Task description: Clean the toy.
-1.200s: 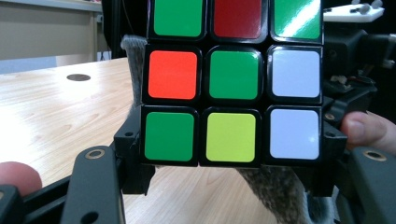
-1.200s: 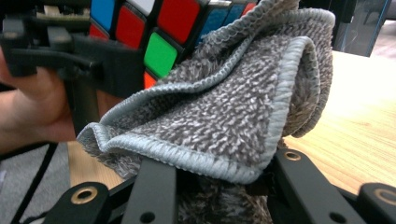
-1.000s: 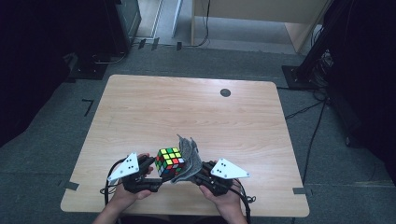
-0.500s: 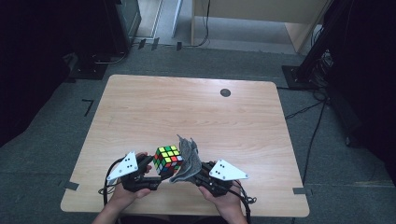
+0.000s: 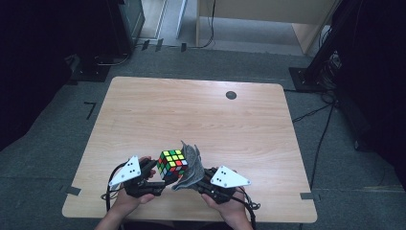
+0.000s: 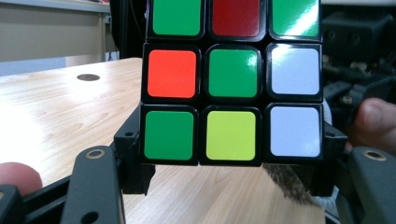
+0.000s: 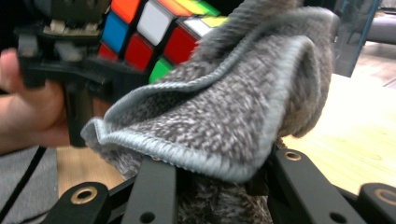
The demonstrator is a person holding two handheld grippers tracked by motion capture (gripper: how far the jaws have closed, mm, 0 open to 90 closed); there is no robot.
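Hardly anything has shifted since a second ago: both hands sit where they were at the near edge of the pale wooden table (image 5: 201, 115). We've got the left gripper (image 5: 152, 168) clamped on the black-framed colour-tiled puzzle cube (image 5: 172, 163), jaws set wide at its sides. Our right gripper (image 5: 198, 181) is pinched tight on the grey fluffy cloth with a light blue hem (image 5: 189, 164), pressed against the cube's right face. That face is hidden behind the cloth, and the cube's top row is cut off in the left gripper view.
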